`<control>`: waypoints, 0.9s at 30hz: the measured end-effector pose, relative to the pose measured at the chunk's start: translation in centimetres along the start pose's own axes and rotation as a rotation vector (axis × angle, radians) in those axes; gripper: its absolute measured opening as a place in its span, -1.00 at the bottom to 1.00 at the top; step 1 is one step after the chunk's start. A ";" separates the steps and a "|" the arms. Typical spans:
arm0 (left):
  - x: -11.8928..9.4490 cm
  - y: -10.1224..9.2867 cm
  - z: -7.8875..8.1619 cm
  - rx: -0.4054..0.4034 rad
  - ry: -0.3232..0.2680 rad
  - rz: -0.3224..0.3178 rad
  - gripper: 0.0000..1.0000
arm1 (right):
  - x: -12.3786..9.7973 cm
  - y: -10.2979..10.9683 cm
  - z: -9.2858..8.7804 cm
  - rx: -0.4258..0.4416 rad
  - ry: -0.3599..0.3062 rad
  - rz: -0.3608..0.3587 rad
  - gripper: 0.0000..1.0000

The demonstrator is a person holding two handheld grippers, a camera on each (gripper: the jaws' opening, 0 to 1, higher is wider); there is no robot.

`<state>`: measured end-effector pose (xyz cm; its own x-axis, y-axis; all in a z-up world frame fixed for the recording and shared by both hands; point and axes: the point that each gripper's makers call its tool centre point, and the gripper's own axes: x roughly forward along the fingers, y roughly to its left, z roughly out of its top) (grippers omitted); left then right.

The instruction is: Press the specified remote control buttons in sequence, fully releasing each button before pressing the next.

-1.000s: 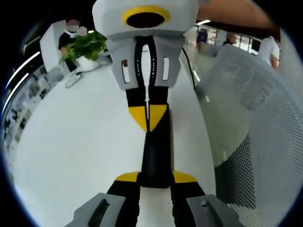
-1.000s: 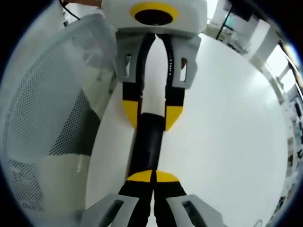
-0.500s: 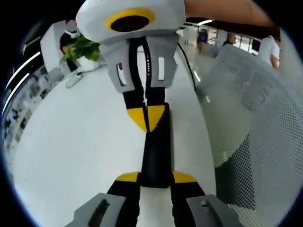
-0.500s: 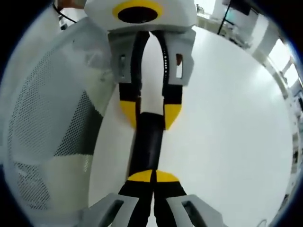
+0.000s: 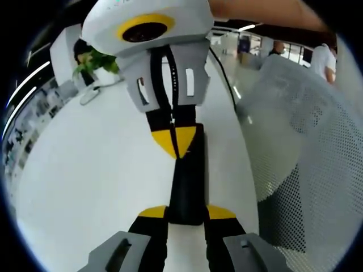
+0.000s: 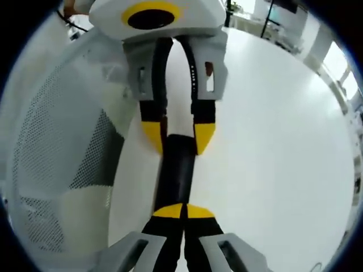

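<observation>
Left gripper view: one left gripper (image 5: 186, 211) at 6 o'clock grasps one black remote (image 5: 188, 175) over the white desk (image 5: 85, 170); the right gripper (image 5: 176, 136), clenched, touches its far end. One mesh chair (image 5: 306, 158) at 3 o'clock, one plant (image 5: 93, 59) at 11.

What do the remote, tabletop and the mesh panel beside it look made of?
Remote: likely black plastic, matte, no glare.
Tabletop: white, smooth, faint sheen; laminate or painted, unclear.
Mesh panel: pale perforated fabric or plastic, with see-through holes.
</observation>
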<state>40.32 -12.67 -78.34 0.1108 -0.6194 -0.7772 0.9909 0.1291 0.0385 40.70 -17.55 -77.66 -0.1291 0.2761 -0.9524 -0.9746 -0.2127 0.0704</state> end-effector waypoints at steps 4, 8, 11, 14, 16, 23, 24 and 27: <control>0.0 0.0 0.0 0.000 -0.002 -0.001 -0.54 | 0.0 0.1 0.0 -0.013 0.000 -0.017 -1.00; 0.0 -0.1 0.0 0.000 -0.001 -0.003 -0.54 | -0.1 0.0 0.0 -0.010 -0.016 -0.030 -1.00; 0.0 -0.1 0.1 -0.002 0.001 -0.002 -0.54 | -0.2 -0.1 0.0 -0.007 -0.029 -0.047 -1.00; 0.0 -0.1 0.1 0.001 0.002 -0.001 -0.54 | -0.5 -0.2 0.2 0.002 -0.051 -0.060 -1.00; 0.0 -0.1 0.1 0.004 0.003 0.000 -0.54 | -0.8 -0.4 0.3 0.007 -0.061 -0.066 -1.00; 0.0 0.0 0.0 0.009 0.010 0.001 -0.54 | -1.8 -0.2 0.8 -0.002 -0.076 -0.081 -1.00; 0.0 0.0 0.0 0.009 0.010 0.001 -0.54 | -1.8 -0.1 0.8 -0.004 -0.076 -0.082 -1.00; 0.0 0.0 0.0 0.008 0.011 0.000 -0.54 | -1.9 0.1 0.7 -0.017 -0.067 -0.086 -1.00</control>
<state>40.29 -12.70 -78.34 0.1102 -0.6105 -0.7843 0.9915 0.1227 0.0439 40.75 -17.46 -75.69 -0.0575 0.3564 -0.9325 -0.9794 -0.2012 -0.0165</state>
